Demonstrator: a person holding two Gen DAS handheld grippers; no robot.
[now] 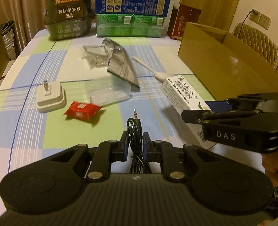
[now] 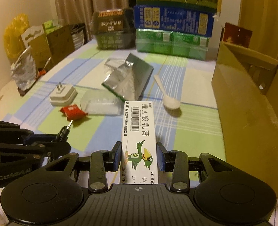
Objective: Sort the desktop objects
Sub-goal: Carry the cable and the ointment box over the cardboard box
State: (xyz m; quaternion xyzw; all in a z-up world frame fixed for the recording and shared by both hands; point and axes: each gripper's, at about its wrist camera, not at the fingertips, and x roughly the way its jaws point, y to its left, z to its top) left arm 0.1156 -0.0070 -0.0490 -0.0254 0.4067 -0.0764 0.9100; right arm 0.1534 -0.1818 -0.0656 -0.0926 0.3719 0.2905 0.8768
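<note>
My left gripper (image 1: 135, 145) is shut on a coiled black audio cable (image 1: 135, 126), whose two jack plugs stick up between the pads. In the right wrist view it (image 2: 60, 141) shows at the left with a jack (image 2: 65, 130) poking out. My right gripper (image 2: 139, 156) is shut on a long white ointment box (image 2: 139, 131) with a green bird print, held above the table. From the left wrist view, that gripper (image 1: 197, 111) and box (image 1: 180, 92) sit at the right, beside an open cardboard box (image 1: 223, 60).
On the checked tablecloth (image 1: 45, 131) lie a white plug adapter (image 1: 50, 98), a red packet (image 1: 82, 111), a clear plastic tray (image 1: 108, 92), a silver foil bag (image 1: 122, 66) and a white spoon (image 1: 152, 69). Stacked cartons (image 1: 131, 18) line the far edge. The cardboard box (image 2: 251, 113) walls the right side.
</note>
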